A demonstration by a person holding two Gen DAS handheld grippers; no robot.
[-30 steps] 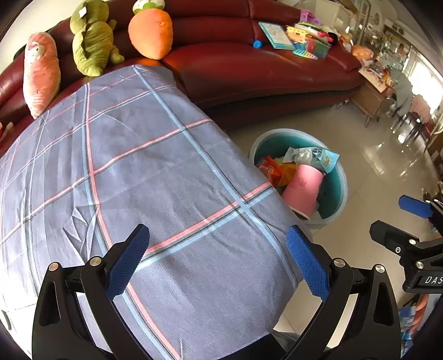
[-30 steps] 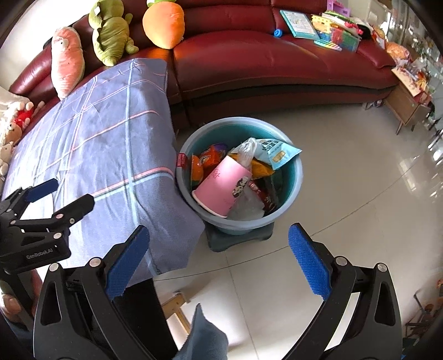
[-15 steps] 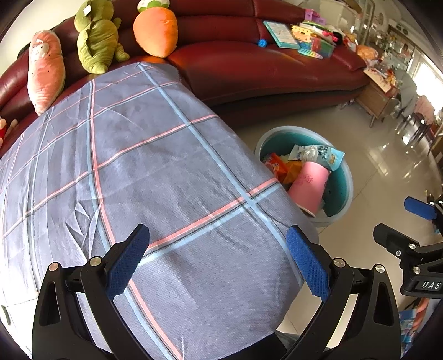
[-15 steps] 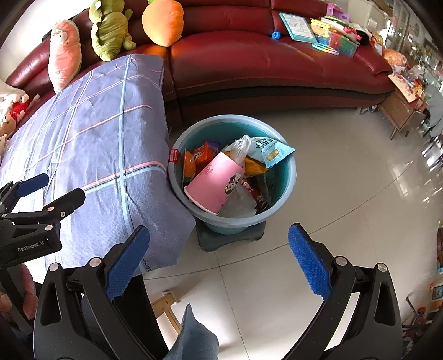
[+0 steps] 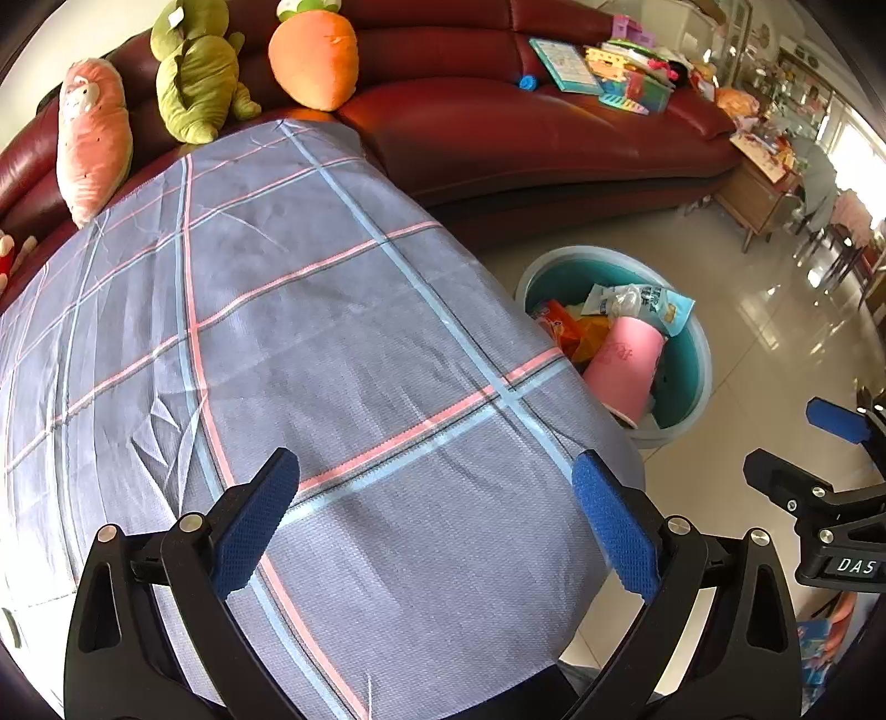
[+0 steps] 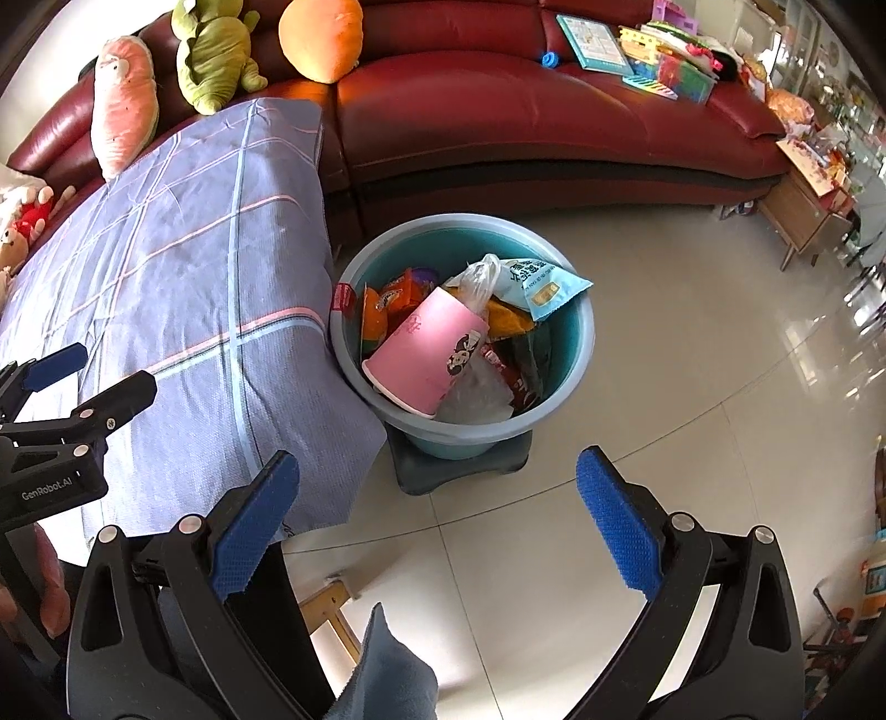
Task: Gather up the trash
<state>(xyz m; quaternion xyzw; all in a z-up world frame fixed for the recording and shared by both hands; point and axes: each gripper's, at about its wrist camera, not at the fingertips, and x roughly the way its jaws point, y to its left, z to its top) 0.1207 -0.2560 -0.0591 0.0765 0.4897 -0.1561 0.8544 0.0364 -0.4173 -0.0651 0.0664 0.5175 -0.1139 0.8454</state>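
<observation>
Your left gripper [image 5: 434,518] hangs over the near end of the table [image 5: 343,343], its blue pads [image 5: 256,523] spread wide with nothing between them; under it lies only the grey checked cloth with its pink and pale-blue stripes. Your right gripper [image 6: 437,520] sits off the table's right edge, above the tiled floor [image 6: 692,399] — its pads [image 6: 617,523] are just as far apart and equally empty. Just beyond it, close against the table's right edge, stands the teal bucket [image 6: 576,360] on a dark low base [image 6: 459,473]. The trash is all in there: a pink paper cup [image 6: 426,349] lying tilted with its mouth toward the near rim, orange snack wrappers [image 6: 387,302] along the left wall, a clear plastic bag [image 6: 479,279] and a light-blue snack packet [image 6: 540,279] poking over the far rim, and a dark red wrapper [image 6: 512,376] beside the cup. Past the table's far end runs the dark red leather sofa [image 6: 554,111] — a pink plush [image 6: 123,91], a green plush [image 6: 213,55] and an orange carrot plush [image 6: 321,36] lean on its back, with books and toys [image 6: 648,52] heaped toward its right end.
</observation>
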